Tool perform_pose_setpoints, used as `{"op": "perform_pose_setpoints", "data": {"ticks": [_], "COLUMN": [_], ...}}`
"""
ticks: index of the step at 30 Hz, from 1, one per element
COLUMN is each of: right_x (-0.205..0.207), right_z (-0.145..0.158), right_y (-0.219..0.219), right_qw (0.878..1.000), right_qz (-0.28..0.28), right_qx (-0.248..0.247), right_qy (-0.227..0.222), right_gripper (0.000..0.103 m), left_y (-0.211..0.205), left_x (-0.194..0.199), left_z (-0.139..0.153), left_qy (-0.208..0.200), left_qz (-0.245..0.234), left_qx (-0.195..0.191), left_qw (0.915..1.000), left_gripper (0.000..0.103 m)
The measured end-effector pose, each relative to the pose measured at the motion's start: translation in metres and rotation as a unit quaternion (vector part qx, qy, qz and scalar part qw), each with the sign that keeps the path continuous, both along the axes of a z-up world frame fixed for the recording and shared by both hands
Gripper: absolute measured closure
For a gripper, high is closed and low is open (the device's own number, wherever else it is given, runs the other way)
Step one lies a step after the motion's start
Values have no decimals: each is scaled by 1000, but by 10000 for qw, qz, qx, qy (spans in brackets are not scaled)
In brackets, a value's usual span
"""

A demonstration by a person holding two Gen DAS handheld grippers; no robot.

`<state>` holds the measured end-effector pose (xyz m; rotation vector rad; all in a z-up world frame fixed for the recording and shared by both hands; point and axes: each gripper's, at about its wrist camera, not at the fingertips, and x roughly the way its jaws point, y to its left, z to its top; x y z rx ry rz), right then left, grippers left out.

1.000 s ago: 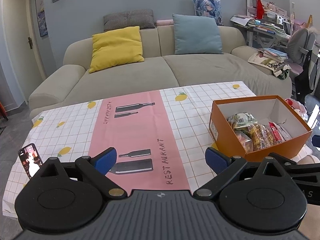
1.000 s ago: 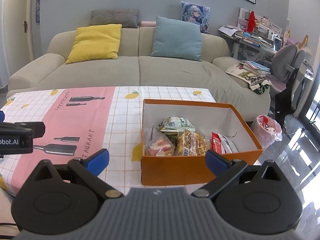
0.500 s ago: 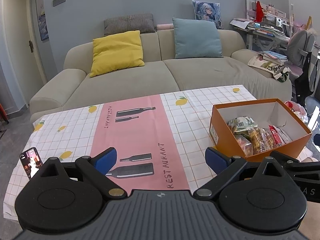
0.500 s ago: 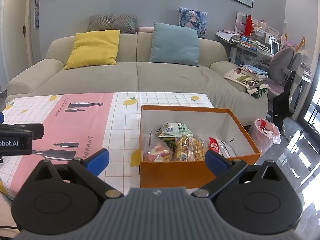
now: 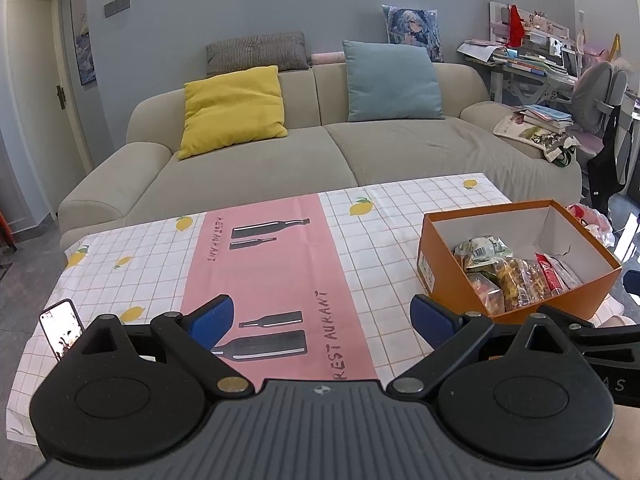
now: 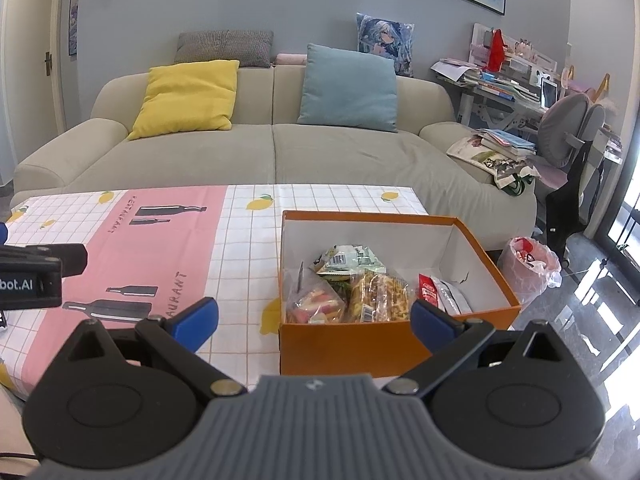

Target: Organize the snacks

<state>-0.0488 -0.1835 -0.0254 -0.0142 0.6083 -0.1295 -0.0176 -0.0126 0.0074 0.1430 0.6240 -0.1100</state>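
Left tool [image 5: 322,320] gapes empty beside snack-filled orange box [image 5: 448,280].

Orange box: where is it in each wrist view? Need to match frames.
Left wrist: orange box at right edge, past the left gripper.
Right wrist: orange box centre, just beyond the right gripper.
Shared landmark: yellow cushion on the sofa.

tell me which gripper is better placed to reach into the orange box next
Right, probably. The right gripper is open with the orange box straight ahead between its fingers, snack packets in view. The left gripper, also open, faces the pink tablecloth, with the box off to its right.
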Motion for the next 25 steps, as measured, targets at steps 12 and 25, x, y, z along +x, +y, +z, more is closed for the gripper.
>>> {"op": "perform_pose_setpoints", "data": {"ticks": [12, 25], "right_x": [2, 3], "right_z": [-1, -4], "right_y": [-2, -2], "right_qw": [10000, 10000], "right_qz": [12, 22], "right_qx": [17, 25], "right_qy": [64, 85], "right_gripper": [3, 3], "left_y": [0, -1], "left_x": [0, -1], "left_z": [1, 1], "left_qy": [14, -7], "left_qz": [-4, 5], "left_qx": [-31, -29], "left_qw": [10000, 10000], "left_gripper": [0, 0]}}
